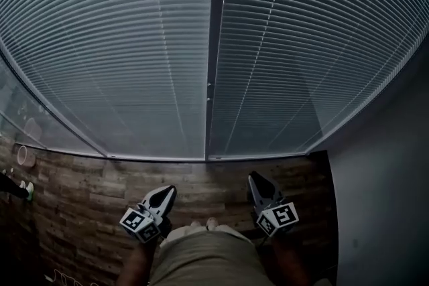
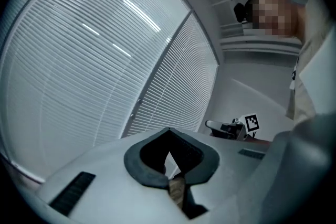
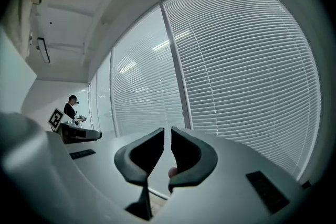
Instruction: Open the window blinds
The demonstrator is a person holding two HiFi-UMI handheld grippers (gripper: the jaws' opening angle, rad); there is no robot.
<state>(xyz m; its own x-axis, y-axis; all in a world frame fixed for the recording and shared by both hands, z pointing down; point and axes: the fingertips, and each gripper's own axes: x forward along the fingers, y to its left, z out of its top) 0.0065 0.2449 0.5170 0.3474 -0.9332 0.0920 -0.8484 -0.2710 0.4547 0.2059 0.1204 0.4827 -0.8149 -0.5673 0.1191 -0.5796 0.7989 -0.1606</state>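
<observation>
Blinds (image 1: 134, 43): two panels of horizontal slats side by side over a tall window. The slats are turned flat and closed, with no view through them. They fill the upper part of the head view and reach down to the far edge of the floor.

Post (image 1: 213, 43): a dark upright strip of window frame between the two panels.

Left gripper (image 1: 163, 194): held low, above the near part of the floor and well apart from the blinds. It points toward the left panel.

Left fingers (image 2: 142, 165): closed, with the tips meeting in a point and nothing held between them.

Right gripper (image 1: 258, 183): beside the left gripper at about the same height. It points toward the right panel and touches nothing.

Right fingers (image 3: 194, 160): narrow and all but closed, with only a thin slit between the tips. They hold nothing.

Person (image 1: 208, 254): light trousers show at the bottom edge of the head view, between the two grippers.

Floor (image 1: 80, 197): dark wood planks run from the foot of the blinds to the person.

Wall (image 1: 382, 197): plain and grey, meeting the blinds at the floor's far right corner.

Second person (image 3: 70, 107): small and distant in the right gripper view, standing far along the window line. No detail can be made out.
</observation>
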